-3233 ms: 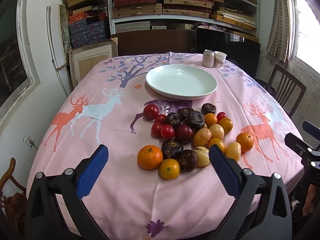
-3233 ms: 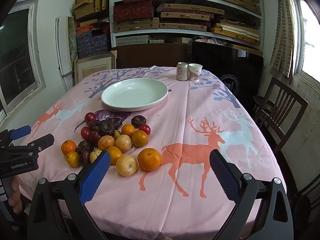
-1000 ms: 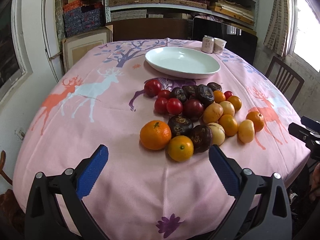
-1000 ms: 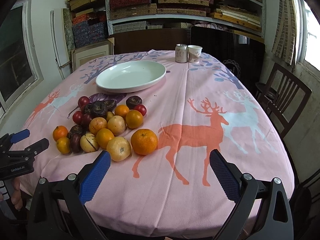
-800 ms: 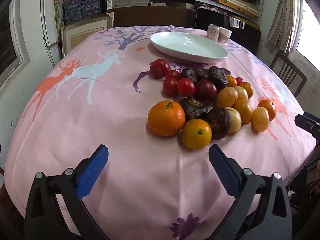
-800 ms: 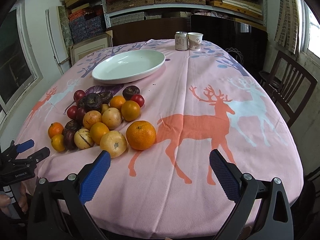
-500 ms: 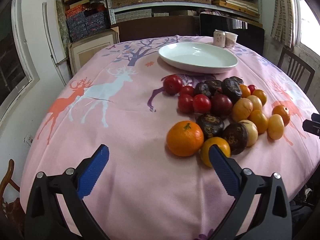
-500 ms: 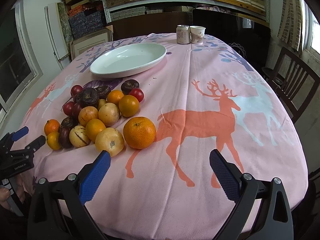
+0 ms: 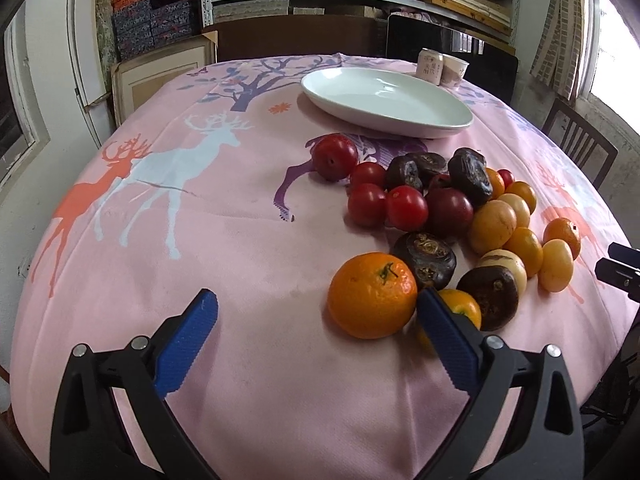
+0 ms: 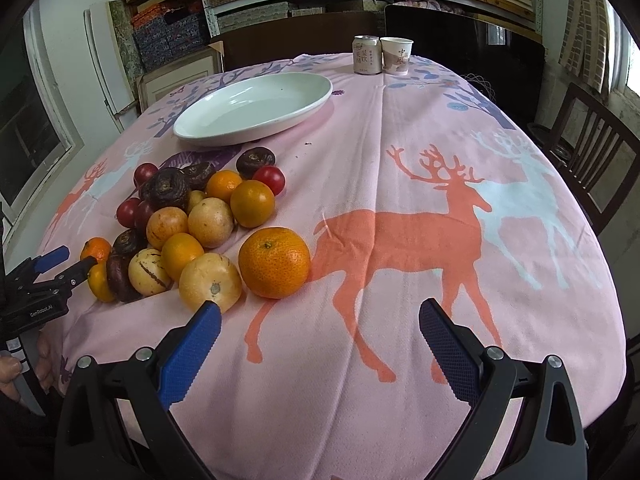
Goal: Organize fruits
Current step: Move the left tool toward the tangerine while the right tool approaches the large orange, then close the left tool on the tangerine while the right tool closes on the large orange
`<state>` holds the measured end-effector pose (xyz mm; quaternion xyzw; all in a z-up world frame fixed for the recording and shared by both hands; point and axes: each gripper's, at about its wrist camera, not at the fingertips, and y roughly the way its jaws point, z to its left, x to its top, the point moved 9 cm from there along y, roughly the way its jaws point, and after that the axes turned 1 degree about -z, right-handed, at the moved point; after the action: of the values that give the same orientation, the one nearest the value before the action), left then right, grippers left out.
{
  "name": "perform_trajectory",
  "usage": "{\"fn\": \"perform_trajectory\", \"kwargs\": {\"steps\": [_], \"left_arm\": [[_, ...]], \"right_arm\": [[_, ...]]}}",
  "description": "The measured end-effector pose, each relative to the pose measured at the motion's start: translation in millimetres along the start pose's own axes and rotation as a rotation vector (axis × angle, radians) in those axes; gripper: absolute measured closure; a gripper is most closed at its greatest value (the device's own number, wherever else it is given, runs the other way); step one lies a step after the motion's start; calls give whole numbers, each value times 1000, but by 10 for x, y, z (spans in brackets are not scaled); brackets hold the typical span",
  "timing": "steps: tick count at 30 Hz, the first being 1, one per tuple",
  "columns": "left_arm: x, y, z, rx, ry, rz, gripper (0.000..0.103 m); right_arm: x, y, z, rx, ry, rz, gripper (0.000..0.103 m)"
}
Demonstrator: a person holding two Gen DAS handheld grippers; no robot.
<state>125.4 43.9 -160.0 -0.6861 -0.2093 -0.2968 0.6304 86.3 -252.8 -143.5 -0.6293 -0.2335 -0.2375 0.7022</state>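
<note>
Closing in on the fruit pile from both sides; compared with half a second ago both wrist views sit lower and nearer the table, so the approach phase is nearly over and the first grasp looks imminent. Left gripper (image 9: 316, 312) is spread wide and holds nothing; its right pad now overlaps the small orange (image 9: 460, 308) and sits just beside the big mandarin (image 9: 372, 295), which has grown larger in view and lies mostly between the pads; probably the first pick. Right gripper (image 10: 318, 322) is also spread wide and empty; the other large mandarin (image 10: 274, 262) lies just ahead of it, nearer its left pad, touching the pale yellow fruit (image 10: 210, 282). Rest of the fruit pile (image 10: 180, 216) (red tomatoes, dark wrinkled fruits, yellow and orange ones) is unmoved, clustered on the pink deer tablecloth (image 10: 400, 240). White plate (image 10: 256, 106) behind the pile holds no fruit yet; likely the destination, so the task is at its very start. Can (image 10: 367, 55) and paper cup (image 10: 396, 55) stand at the far edge, well apart from the action. A hand (image 10: 24, 364) holding the left tool shows at the right view's lower left.
</note>
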Motion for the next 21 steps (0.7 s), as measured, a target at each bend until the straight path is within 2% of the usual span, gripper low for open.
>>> {"fn": "perform_trajectory", "kwargs": {"steps": [2,4,6,9,12,13,14,15,17,20,21], "left_arm": [[-9,35,-4,-27,-7,6,5],[-23,41,-33,-49,2,6,10],[-35,16,-134,-99,33,2,35],[-34,-26,-272,-111,92,-18,51],[-37,-1,-263,-150,68,-11,50],[-43,23,-228,-169,41,-3,46],[-53,50,-180,-172,14,6,36],[-67,73,-148,-180,-6,16,32],[-73,70,-161,-180,6,18,32],[-86,47,-271,-223,42,17,59],[-87,40,-281,-209,51,8,59]], "right_arm": [[-12,20,11,12,-4,9,4],[-23,29,20,17,-10,15,4],[-27,35,24,20,-18,16,4],[-30,45,24,17,-21,18,4],[-29,48,36,18,-27,17,4],[-32,49,44,18,-31,16,4],[-33,49,52,17,-33,15,4],[-33,50,55,16,-35,14,4],[-34,48,60,15,-35,14,4],[-34,51,63,16,-28,17,4],[-33,53,65,17,-27,18,4]]}}
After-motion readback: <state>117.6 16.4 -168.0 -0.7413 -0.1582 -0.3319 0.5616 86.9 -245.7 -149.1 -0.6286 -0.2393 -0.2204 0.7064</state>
